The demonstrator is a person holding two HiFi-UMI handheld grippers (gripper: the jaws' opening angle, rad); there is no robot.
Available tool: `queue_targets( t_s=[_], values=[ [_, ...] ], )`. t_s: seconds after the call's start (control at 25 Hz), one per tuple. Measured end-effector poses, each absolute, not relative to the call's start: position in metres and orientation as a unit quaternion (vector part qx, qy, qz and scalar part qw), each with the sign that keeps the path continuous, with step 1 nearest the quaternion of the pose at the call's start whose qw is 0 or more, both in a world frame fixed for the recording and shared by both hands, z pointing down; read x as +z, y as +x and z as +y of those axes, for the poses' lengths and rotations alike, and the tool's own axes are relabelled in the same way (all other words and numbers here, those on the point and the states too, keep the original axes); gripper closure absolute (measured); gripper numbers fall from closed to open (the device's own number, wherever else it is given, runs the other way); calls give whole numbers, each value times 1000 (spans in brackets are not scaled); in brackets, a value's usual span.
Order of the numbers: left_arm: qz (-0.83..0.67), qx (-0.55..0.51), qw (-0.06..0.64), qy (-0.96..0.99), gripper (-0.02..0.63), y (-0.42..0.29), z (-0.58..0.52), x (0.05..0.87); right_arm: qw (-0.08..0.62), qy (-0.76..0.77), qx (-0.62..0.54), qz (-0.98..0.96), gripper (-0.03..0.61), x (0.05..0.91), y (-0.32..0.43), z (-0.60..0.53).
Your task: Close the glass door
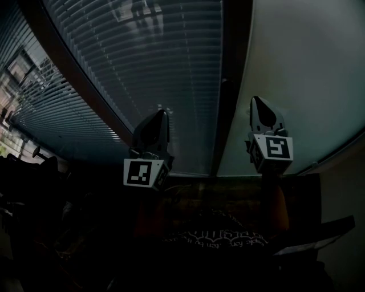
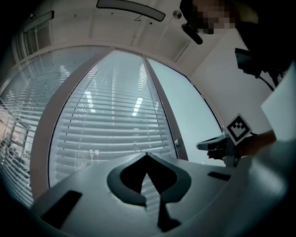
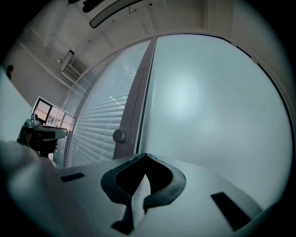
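We note long ceiling lamp [image 2: 130,9] overhead; smaller ceiling fixture [image 3: 67,60] further off; dark clutter [image 1: 34,171] low at left, which we cannot identify.

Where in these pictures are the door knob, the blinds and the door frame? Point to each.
door knob [image 3: 119,135], right gripper view, on its round face.
blinds [image 2: 106,125], left gripper view, on a middle slat.
door frame [image 1: 228,114], head view, halfway up the dark upright bar.

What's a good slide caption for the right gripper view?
Right gripper, jaws together and empty, faces the round knob on the frame of the blind-covered glass door.
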State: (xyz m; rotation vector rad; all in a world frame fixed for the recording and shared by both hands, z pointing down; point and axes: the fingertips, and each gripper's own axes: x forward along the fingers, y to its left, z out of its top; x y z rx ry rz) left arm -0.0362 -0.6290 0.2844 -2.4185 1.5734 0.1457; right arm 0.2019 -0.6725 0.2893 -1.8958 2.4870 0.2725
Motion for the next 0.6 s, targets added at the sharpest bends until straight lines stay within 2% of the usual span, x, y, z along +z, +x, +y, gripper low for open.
queue_targets(
  t_s=[0.6],
  values=[
    [545, 52, 126, -828, 612, -43, -624, 279, 15, -597, 81, 798, 575, 279, 197, -663]
  ],
)
